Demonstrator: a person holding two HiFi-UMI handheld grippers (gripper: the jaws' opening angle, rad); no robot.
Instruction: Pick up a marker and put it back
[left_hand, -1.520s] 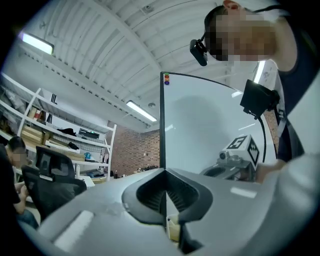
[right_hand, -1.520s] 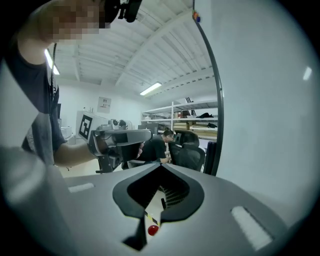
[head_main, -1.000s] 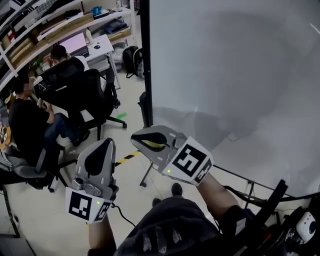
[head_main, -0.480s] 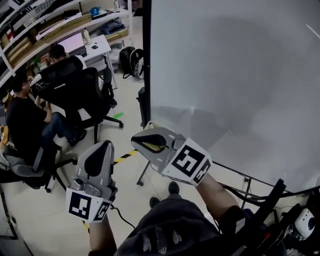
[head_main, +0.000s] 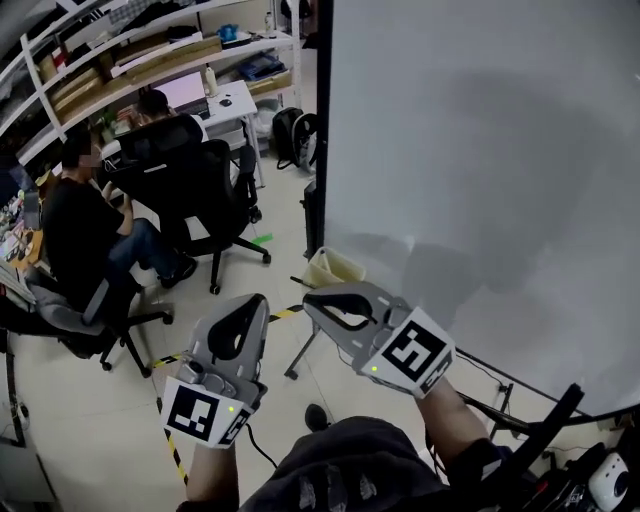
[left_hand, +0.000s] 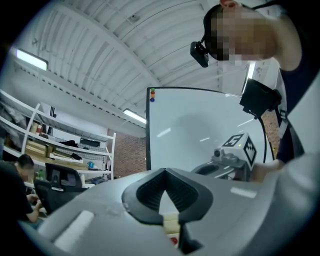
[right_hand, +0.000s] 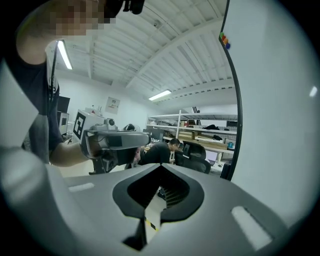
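Note:
No marker shows in any view. The whiteboard (head_main: 480, 150) fills the right half of the head view and stands in front of me. My left gripper (head_main: 254, 301) hangs at lower centre-left, jaws together with nothing between them. Beside it my right gripper (head_main: 311, 300) is also shut and empty, its tip near the board's lower left corner. In the left gripper view the left gripper (left_hand: 164, 170) points up at the board (left_hand: 200, 130), with the right gripper (left_hand: 227, 162) alongside. The right gripper (right_hand: 160, 165) faces the office, with the board's black edge (right_hand: 235, 100) at its right.
Two people sit on black office chairs (head_main: 200, 190) at a desk (head_main: 225, 100) to the left. A pale waste bin (head_main: 333, 268) stands by the board's foot. Shelves (head_main: 120, 55) line the far wall. Yellow-black tape (head_main: 170, 455) marks the floor. Small coloured dots (left_hand: 151, 95) sit at the board's top corner.
The head view has swung so everything sits further right and lower. Both grippers stay shut side by side. The waste bin now shows beyond the right gripper.

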